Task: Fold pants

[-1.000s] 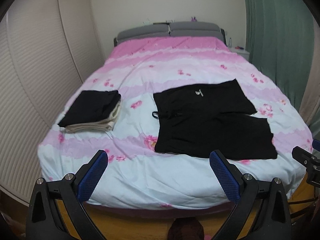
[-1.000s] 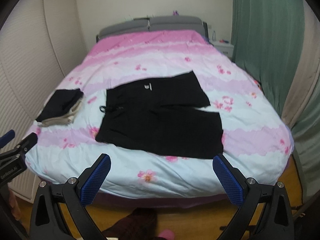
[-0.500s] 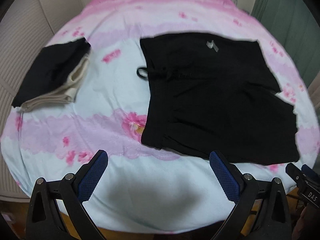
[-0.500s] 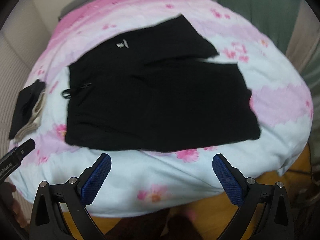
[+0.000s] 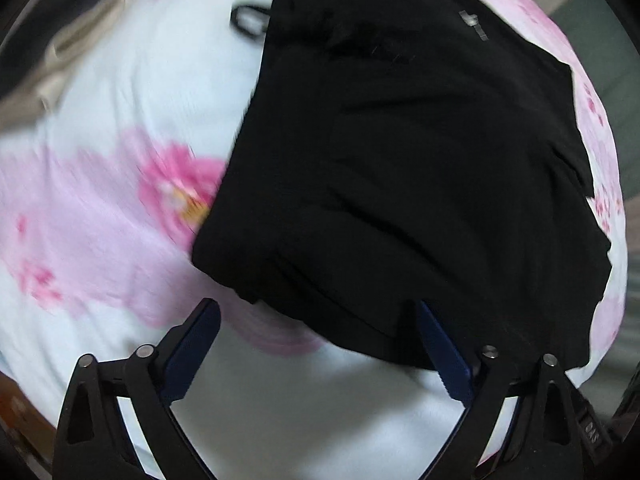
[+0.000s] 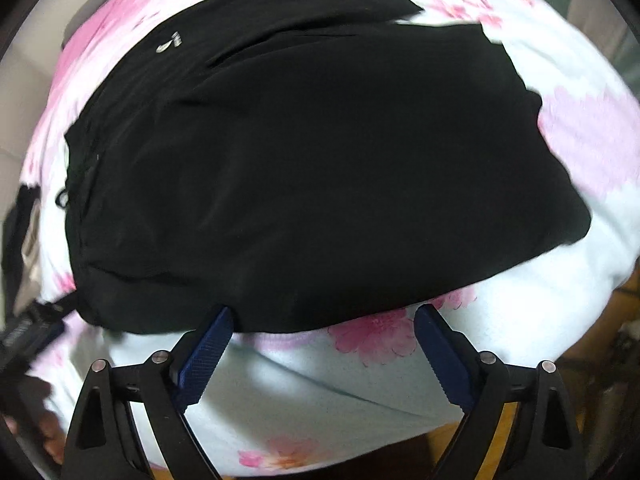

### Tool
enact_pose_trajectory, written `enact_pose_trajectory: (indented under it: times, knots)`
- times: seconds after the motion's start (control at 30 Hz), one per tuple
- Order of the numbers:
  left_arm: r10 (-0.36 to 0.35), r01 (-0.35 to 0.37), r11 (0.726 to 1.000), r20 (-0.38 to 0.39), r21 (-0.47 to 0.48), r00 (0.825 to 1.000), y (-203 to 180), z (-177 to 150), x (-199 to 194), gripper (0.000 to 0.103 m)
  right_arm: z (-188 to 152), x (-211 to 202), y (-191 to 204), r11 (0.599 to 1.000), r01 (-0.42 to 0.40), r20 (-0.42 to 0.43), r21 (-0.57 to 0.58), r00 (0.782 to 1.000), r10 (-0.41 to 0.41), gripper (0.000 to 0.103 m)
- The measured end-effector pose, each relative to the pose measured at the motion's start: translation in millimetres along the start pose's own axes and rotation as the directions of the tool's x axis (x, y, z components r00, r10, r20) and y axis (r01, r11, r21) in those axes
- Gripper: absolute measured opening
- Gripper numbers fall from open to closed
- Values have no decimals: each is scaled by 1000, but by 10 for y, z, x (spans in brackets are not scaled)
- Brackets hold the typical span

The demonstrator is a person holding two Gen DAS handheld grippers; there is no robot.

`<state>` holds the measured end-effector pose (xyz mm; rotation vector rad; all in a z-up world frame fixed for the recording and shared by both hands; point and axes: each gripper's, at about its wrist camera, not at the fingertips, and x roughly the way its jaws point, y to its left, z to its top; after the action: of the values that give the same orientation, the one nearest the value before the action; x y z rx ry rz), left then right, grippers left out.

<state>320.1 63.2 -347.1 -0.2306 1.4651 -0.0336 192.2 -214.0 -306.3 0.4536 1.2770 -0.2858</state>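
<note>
Black shorts point(image 5: 400, 160) lie flat on the bed, waistband to the left with a drawstring loop point(image 5: 246, 24), a small silver logo point(image 6: 170, 44) on the far leg. My left gripper point(image 5: 320, 344) is open, low over the near waistband corner of the shorts. My right gripper point(image 6: 320, 344) is open, at the near edge of the shorts point(image 6: 320, 160), by the near leg. Neither holds anything. The left gripper also shows at the left edge of the right wrist view point(image 6: 28, 328).
The bed cover point(image 5: 100, 220) is pale blue and pink with flower prints. A folded pile of black and beige clothes point(image 5: 52, 36) lies to the left of the shorts. The wooden floor point(image 6: 624, 320) shows past the bed's near right edge.
Both grippers have moved forward and down towards the bed. The shorts now fill both views, and the headboard and walls have dropped out of sight. Both jaws stay open.
</note>
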Motion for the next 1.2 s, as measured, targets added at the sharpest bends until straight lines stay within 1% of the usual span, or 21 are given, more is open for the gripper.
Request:
enact_pose_trajectory:
  times: [0.07,0.13,0.17,0.27,0.3,0.33,0.37,0.4,0.43,0.47,0.5,0.53,0.57,0.6,0.7,0.8,0.9,1.0,1.03,1.17,1.2]
  knots:
    - [-39,37,998,-29,-53,999,46,15,110,96,6,29,-71,999,-33,-3,24,999,33,92]
    - [-46,42,995,-36,-87,998,55,34,175,95,19,84,-132,997,-62,-11,42,998,63,92]
    - [-44,41,995,-34,-94,998,43,46,186,95,28,117,-161,996,-72,-11,48,997,73,92]
    - [-47,43,994,-30,-96,998,-39,101,193,88,62,215,-226,995,-77,-13,70,997,78,88]
    - [-42,39,994,-31,-100,999,-61,117,190,80,77,234,-241,994,-77,-10,76,997,78,85]
    - [-39,35,993,-32,-109,999,-71,130,182,69,94,247,-248,994,-76,-7,79,997,76,82]
    - [-41,37,992,-36,-124,998,-69,143,172,62,114,257,-253,995,-68,-7,79,998,69,70]
    - [-58,52,989,-39,-140,998,-64,159,150,48,126,258,-267,996,-53,-7,74,999,53,54]
    - [-78,71,986,-41,-148,996,-57,176,123,29,156,255,-268,997,-39,-11,62,999,40,45]
    - [-90,81,985,-46,-155,995,-56,200,79,25,197,245,-264,998,-33,-22,48,999,34,31]
    - [-78,71,985,-40,-158,996,-61,208,8,21,223,216,-259,998,-47,-27,46,998,49,21]
    - [-71,65,986,-32,-151,997,-67,218,-54,16,281,200,-305,997,-65,-30,51,997,67,17]
    - [-64,60,988,-25,-140,998,-86,220,-118,15,306,148,-331,996,-72,-31,54,997,73,13]
    - [-58,55,990,-17,-129,998,-112,216,-208,13,314,108,-360,996,-72,-23,50,997,73,12]
    - [-33,35,998,41,-59,999,-212,166,-576,11,333,-146,-375,998,-65,6,13,998,65,11]
    - [0,1,1000,95,-9,996,-292,115,-924,10,331,-417,-342,995,-93,22,-36,995,94,10]
    - [15,-15,1000,107,-1,994,-283,73,-1160,8,341,-642,-220,990,-99,25,-98,995,101,9]
    - [32,-34,999,108,13,994,-320,-69,-1215,8,315,-862,-127,983,-117,21,-141,992,121,9]
    - [32,-34,999,107,15,994,-324,-73,-1259,8,389,-865,-47,980,-124,22,-153,991,129,8]
    - [55,-56,998,109,6,993,-299,-145,-1484,5,430,-1137,14,970,-146,30,-196,987,155,7]
    - [52,-52,999,116,-5,992,-301,-138,-1549,5,543,-1158,84,968,-153,35,-200,986,163,7]
